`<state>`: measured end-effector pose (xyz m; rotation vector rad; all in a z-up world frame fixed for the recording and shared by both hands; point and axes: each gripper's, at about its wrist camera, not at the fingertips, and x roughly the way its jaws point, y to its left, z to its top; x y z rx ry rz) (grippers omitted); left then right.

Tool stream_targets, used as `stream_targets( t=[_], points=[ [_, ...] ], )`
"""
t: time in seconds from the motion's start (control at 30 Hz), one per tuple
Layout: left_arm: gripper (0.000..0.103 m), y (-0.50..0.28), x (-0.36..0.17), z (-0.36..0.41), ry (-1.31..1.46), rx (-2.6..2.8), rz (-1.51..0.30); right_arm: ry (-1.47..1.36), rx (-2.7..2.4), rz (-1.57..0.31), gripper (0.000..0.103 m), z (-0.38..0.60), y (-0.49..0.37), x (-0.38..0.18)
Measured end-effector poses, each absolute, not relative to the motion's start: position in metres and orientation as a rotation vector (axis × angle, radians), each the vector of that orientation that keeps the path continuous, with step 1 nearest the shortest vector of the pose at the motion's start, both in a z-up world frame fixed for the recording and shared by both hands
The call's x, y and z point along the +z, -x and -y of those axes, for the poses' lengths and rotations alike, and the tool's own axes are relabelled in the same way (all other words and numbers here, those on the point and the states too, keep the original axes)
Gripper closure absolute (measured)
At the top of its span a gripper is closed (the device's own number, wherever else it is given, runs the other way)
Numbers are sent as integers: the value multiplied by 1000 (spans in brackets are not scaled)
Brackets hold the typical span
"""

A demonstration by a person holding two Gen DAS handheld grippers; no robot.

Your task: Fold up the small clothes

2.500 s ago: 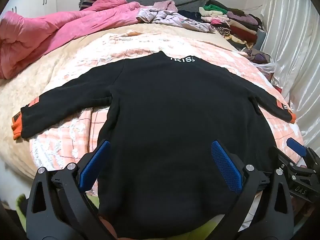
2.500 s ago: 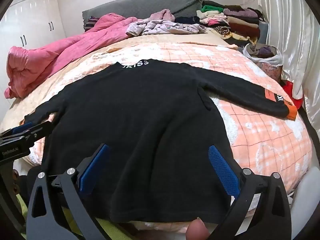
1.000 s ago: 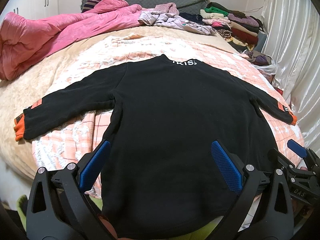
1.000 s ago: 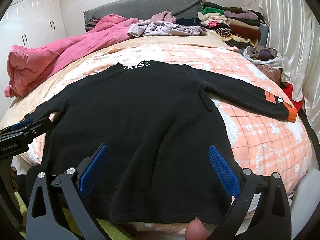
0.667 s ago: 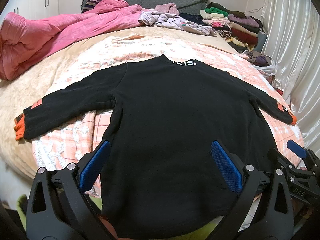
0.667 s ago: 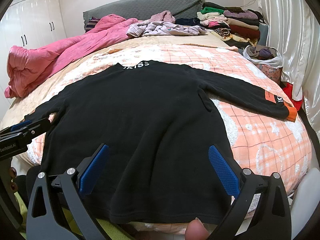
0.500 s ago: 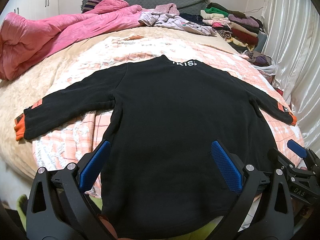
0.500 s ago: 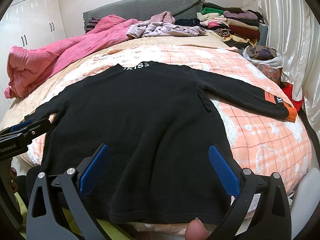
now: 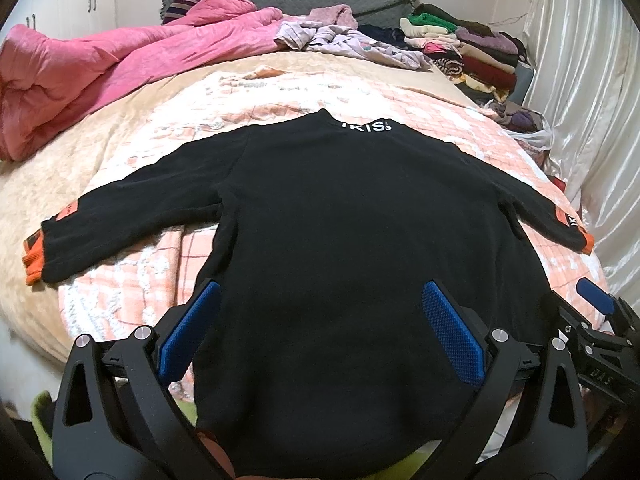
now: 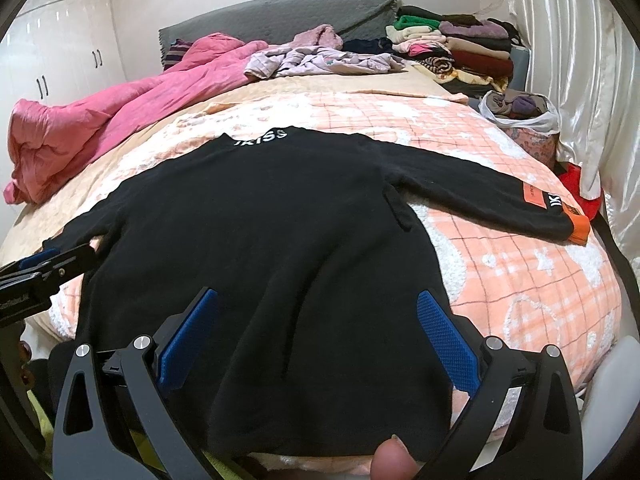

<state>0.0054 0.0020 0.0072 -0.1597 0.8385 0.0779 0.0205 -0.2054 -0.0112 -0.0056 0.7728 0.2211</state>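
black sweater (image 9: 360, 240) flat on bed (image 9: 120, 152), collar reading "KISS", orange sleeve patches

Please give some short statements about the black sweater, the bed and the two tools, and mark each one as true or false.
1. The black sweater lies spread flat with both sleeves out. True.
2. The left tool is shut on the hem. False: its jaws stand open and hold nothing.
3. The sleeve cuffs are orange. True.
4. The pink quilt covers the sweater. False: it is bunched apart from it, at the far left of the bed.
5. The right tool is open. True.
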Motion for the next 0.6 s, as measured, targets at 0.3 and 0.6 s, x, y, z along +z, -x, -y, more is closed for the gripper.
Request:
stream_targets(
  t=[0.3, 0.6],
  points=[
    [8, -33, 0, 11, 147, 53, -861, -2, 163, -786, 4, 220, -40, -14],
    [8, -62, 3, 17, 130, 36, -865, -14, 101, -794, 4, 237, -61, -17]
  ],
)
